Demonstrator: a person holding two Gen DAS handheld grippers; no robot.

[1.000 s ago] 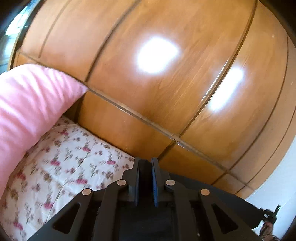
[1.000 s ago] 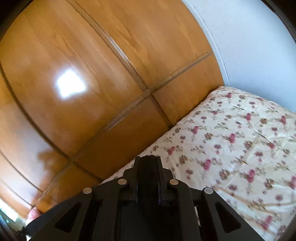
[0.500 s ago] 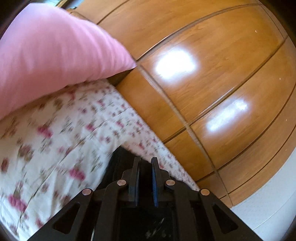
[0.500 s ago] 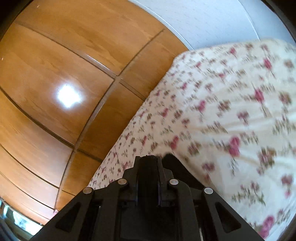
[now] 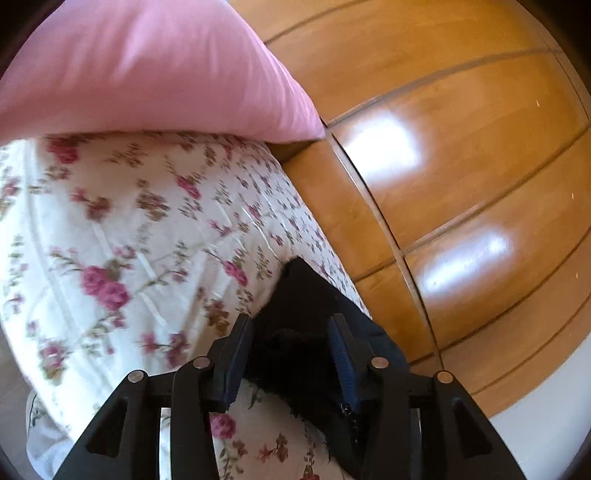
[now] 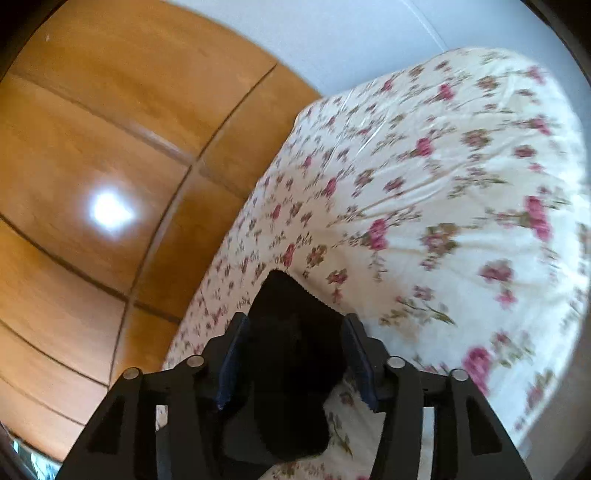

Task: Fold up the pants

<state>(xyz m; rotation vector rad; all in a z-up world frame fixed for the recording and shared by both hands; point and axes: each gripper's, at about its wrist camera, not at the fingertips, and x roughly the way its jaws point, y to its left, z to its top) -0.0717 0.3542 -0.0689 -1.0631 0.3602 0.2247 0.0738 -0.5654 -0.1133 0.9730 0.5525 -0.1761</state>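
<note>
The black pants (image 5: 306, 295) lie on the floral bedsheet (image 5: 129, 229) near the bed's edge by the wooden wardrobe. My left gripper (image 5: 291, 325) is open, its jaws either side of a corner of the black cloth. In the right wrist view another corner of the pants (image 6: 291, 306) lies on the sheet (image 6: 443, 184), and my right gripper (image 6: 295, 325) is open with its jaws either side of it. Most of the pants is hidden under the grippers.
A pink pillow (image 5: 147, 62) rests at the head of the bed. A glossy wooden wardrobe (image 5: 461, 166) runs close along the bed's far side and also shows in the right wrist view (image 6: 92, 166). A white wall (image 6: 351, 33) stands behind the bed.
Both grippers tilted down from the wardrobe towards the bed. Both were shut and now stand open, with corners of the black pants lying on the sheet between their jaws.
</note>
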